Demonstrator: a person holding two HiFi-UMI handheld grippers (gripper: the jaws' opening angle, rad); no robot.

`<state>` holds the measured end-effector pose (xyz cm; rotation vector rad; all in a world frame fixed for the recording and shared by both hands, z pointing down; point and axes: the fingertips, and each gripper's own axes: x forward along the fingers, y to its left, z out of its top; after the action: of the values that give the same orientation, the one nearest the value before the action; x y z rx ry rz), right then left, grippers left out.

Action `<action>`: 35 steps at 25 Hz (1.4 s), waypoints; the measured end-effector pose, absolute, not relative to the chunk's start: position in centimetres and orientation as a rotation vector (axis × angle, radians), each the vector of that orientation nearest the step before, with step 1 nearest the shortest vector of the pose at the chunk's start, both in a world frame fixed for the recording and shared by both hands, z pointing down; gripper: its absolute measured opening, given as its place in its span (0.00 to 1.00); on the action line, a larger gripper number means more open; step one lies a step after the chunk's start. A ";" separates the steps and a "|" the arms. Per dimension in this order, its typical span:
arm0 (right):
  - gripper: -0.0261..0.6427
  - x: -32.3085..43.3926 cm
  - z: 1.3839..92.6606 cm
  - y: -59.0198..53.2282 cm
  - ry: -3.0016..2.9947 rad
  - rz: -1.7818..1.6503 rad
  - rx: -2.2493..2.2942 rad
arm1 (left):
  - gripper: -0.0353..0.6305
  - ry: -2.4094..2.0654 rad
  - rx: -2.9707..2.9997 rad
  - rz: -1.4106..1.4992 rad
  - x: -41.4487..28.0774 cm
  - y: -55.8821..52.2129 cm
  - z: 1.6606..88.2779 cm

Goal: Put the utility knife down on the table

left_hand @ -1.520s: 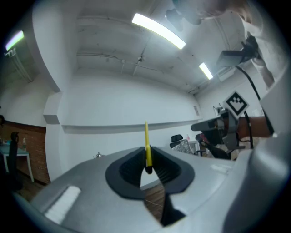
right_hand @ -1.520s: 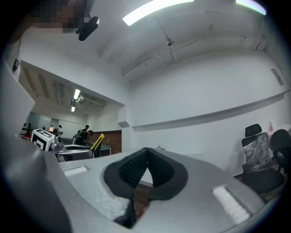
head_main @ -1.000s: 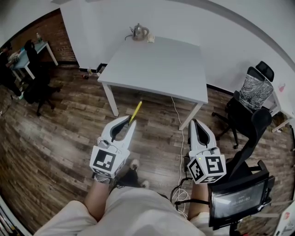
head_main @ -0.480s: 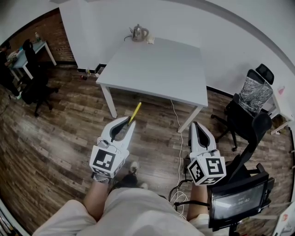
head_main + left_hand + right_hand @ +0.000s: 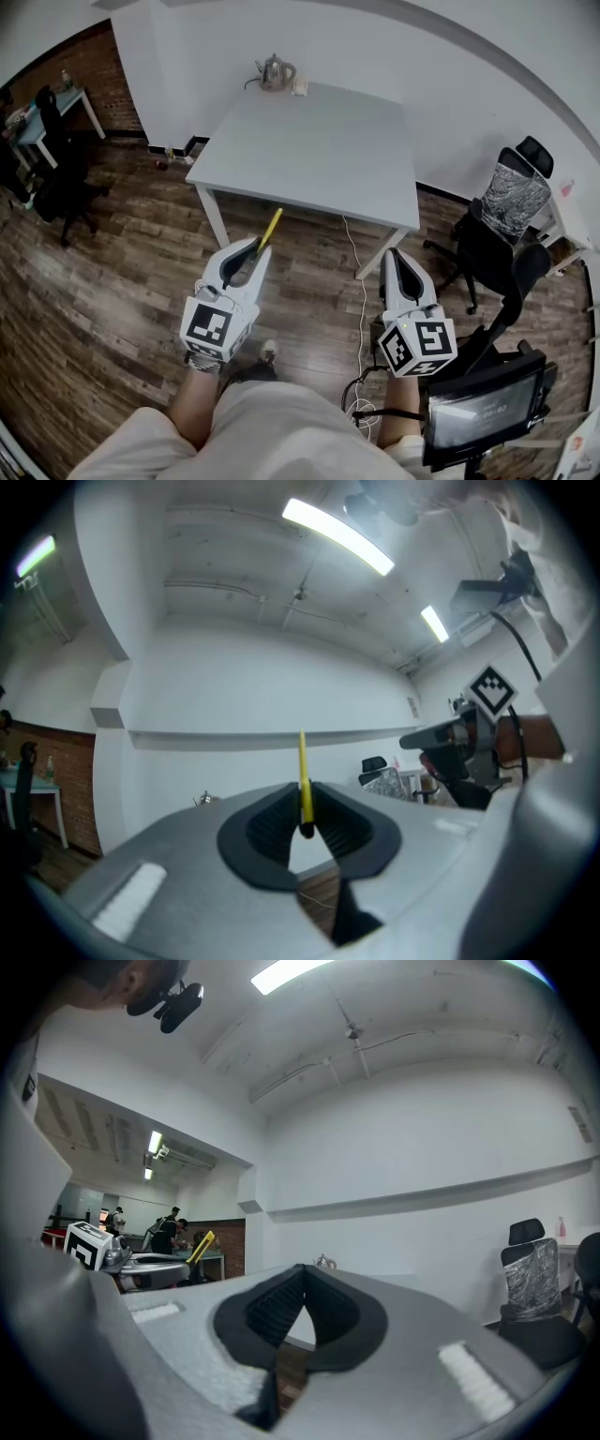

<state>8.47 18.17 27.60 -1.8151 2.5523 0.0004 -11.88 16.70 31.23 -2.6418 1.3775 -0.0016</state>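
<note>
My left gripper (image 5: 259,247) is shut on a slim yellow utility knife (image 5: 271,228), which sticks forward and up from the jaws toward the near edge of the white table (image 5: 309,145). In the left gripper view the yellow knife (image 5: 304,778) stands upright between the black pads (image 5: 277,819). My right gripper (image 5: 392,258) hangs level beside it, shut with nothing between its pads (image 5: 281,1307). Both grippers are over the wooden floor, short of the table. From the right gripper view the knife (image 5: 202,1245) shows at the left.
A metal kettle (image 5: 273,71) and a small white item (image 5: 300,86) sit at the table's far edge by the white wall. Black office chairs (image 5: 502,239) stand at the right, a monitor (image 5: 483,411) at lower right. A white cable (image 5: 361,291) trails across the floor. A desk and chair (image 5: 56,141) are far left.
Both grippers have moved forward toward the table, which now looms larger and nearer. The knife stays clamped in the left jaws.
</note>
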 end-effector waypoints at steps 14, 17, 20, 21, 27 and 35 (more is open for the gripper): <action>0.04 8.0 27.9 12.6 2.546 -0.021 -1.867 | 0.13 1.340 -2.673 0.005 -12.0 10.5 31.5; 0.04 8.1 28.0 11.4 2.543 -0.030 -1.881 | 0.13 1.327 -2.686 0.003 -11.8 9.2 31.5; 0.04 8.1 28.2 10.5 2.535 -0.047 -1.897 | 0.13 1.310 -2.699 -0.001 -11.8 8.1 31.6; 0.04 8.0 28.2 10.2 2.531 -0.050 -1.903 | 0.13 1.304 -2.701 -0.003 -11.8 7.8 31.6; 0.04 7.5 28.1 8.6 2.523 -0.055 -1.916 | 0.13 1.289 -2.689 -0.012 -12.5 6.1 31.1; 0.04 6.4 28.7 6.9 2.515 -0.056 -1.941 | 0.13 1.254 -2.705 -0.053 -13.6 4.5 32.1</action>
<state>6.44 6.91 28.67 -1.9411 2.5150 -0.0560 -13.59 4.47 32.07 -2.7052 1.2536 -0.0531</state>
